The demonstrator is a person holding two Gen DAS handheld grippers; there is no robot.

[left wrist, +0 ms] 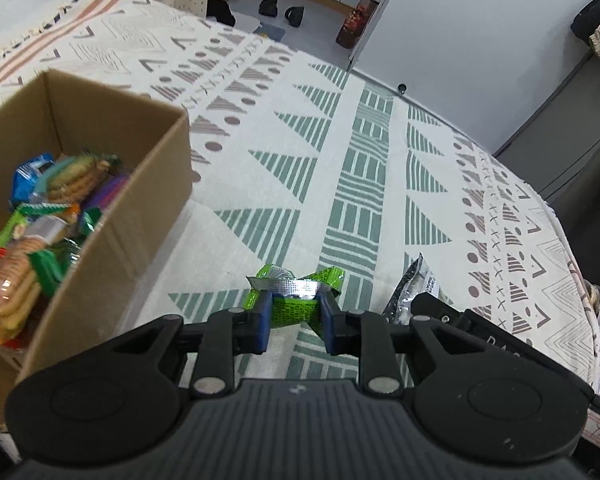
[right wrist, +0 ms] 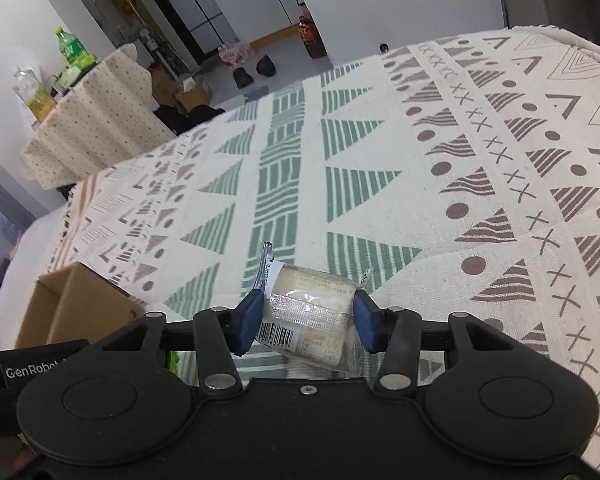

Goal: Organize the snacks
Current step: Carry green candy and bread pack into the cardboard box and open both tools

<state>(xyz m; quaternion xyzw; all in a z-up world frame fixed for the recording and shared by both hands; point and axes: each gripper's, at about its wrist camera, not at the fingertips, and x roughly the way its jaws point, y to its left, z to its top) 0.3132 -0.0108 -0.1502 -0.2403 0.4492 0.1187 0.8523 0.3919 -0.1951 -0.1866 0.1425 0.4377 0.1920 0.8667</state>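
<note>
A big cream cloth with green and brown triangle patterns (left wrist: 340,128) covers the whole table, from the near edge to the far one. On its left side sits an open brown cardboard box (left wrist: 112,240), and it already holds a heap of snacks (left wrist: 40,216): round biscuits in clear wrap, a blue bag, and green and purple packs. So a good part of the tidying looks done. A black and white snack bag (left wrist: 414,288) lies on the cloth to the right, near the left tongs, and it has not been put away yet. The left gripper (left wrist: 296,312) has its two blue fingers (left wrist: 262,320) closed tight on a small bright green snack packet with a silver edge (left wrist: 292,298), which is squashed between them, to the right of the box. The right gripper (right wrist: 306,316) has its fingers partly closed on a pale snack in a clear wrapper with a barcode label (right wrist: 312,308), to the right of the box. I think both held snacks go into the box next, then the black and white bag. I cannot see other loose snacks on the cloth.
</note>
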